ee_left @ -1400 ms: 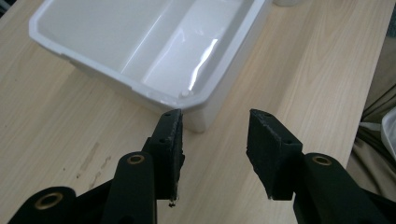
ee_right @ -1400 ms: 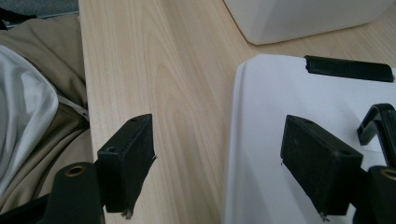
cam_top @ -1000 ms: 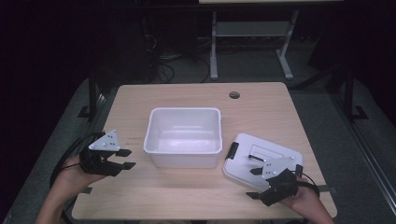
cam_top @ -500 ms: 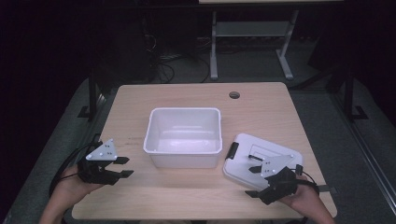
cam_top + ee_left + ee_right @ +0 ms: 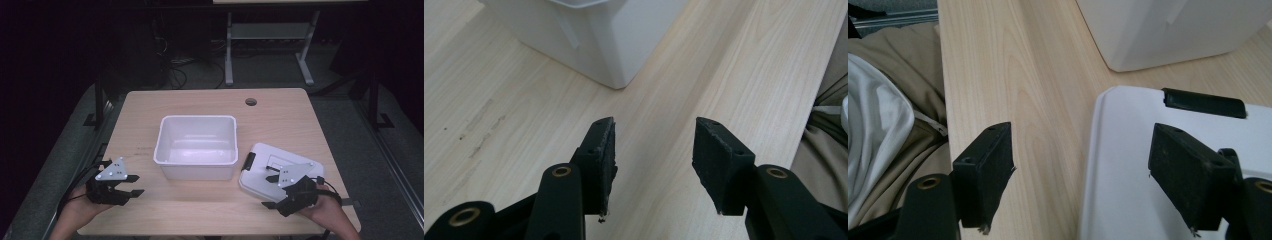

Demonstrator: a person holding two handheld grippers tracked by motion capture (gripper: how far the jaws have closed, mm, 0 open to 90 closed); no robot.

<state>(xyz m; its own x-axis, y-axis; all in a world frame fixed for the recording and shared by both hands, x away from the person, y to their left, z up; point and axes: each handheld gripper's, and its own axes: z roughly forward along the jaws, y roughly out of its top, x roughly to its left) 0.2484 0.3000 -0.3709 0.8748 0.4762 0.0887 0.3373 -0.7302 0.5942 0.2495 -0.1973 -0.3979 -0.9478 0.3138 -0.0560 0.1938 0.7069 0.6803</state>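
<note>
1. The bin sits mid-table.
2. The lid lies flat just right of the bin, nearer the front edge.
3. The left gripper is front-left, well apart from the bin.
4. The right gripper hangs over the lid's front part.

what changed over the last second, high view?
The left tongs pulled back toward the person's edge of the light wooden table, ending nearer the near-left corner, jaws open and empty. The right tongs barely shifted, open over the near edge of the flat white plastic lid with a black latch. The empty white rectangular plastic bin and the lid stayed put; nothing was taken hold of or let go.
</note>
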